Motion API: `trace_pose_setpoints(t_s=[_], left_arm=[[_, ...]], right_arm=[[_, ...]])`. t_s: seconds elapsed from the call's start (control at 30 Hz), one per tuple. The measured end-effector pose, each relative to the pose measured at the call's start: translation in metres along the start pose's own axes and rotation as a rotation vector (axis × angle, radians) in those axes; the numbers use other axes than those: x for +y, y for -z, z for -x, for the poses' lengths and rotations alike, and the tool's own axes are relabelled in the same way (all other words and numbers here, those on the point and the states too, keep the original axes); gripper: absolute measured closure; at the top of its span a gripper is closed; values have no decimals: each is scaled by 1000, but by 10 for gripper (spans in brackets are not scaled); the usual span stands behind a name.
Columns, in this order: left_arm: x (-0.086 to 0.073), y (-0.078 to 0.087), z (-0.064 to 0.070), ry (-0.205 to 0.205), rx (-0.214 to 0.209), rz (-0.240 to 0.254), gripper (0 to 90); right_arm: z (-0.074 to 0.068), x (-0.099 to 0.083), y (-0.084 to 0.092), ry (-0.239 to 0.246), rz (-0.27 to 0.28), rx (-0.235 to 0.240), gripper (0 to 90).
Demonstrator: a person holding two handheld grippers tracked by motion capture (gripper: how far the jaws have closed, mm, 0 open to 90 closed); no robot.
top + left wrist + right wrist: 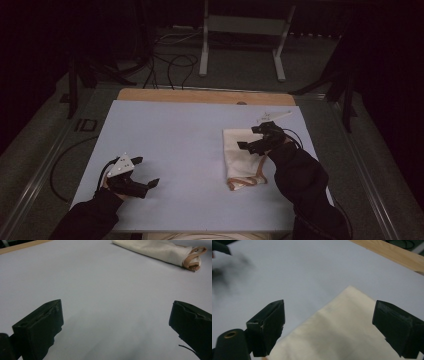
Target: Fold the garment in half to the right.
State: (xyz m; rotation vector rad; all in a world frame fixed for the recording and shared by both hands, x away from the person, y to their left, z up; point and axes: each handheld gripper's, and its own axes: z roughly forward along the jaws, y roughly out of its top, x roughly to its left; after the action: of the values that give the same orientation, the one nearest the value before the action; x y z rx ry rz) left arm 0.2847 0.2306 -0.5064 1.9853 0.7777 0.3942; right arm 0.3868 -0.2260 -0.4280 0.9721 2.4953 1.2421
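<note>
I have the right gripper (256, 137) poised over the far end of the folded cloth (241, 156), its 2 jaws spread wide with fabric showing between them, so it is lined up for a grab, I judge; the left gripper (145, 172) waits released above bare table (175, 135), well apart from the cloth; the cloth is cream, folded into a long strip on the table's right side, with a tan strap (247, 181) looped at its near end.

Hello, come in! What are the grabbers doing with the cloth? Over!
Left gripper open, over bare mat, away from the cloth. Right gripper open, above cloth's far end. Cloth folded, flat, not gripped. Nothing in the way.
</note>
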Motion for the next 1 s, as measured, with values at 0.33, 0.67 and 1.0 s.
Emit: trace_pose_setpoints(t_s=[0.33, 0.67, 1.0], left_arm=[[0, 1, 0, -8, 6, -4, 1], [0, 2, 0, -3, 10, 1, 1], [-2, 3, 0, 2, 5, -1, 1]], right_arm=[[-18, -47, 10, 48, -4, -10, 121], [-26, -87, 27, -13, 50, -38, 120], [-28, -118, 34, -36, 78, -118, 119]])
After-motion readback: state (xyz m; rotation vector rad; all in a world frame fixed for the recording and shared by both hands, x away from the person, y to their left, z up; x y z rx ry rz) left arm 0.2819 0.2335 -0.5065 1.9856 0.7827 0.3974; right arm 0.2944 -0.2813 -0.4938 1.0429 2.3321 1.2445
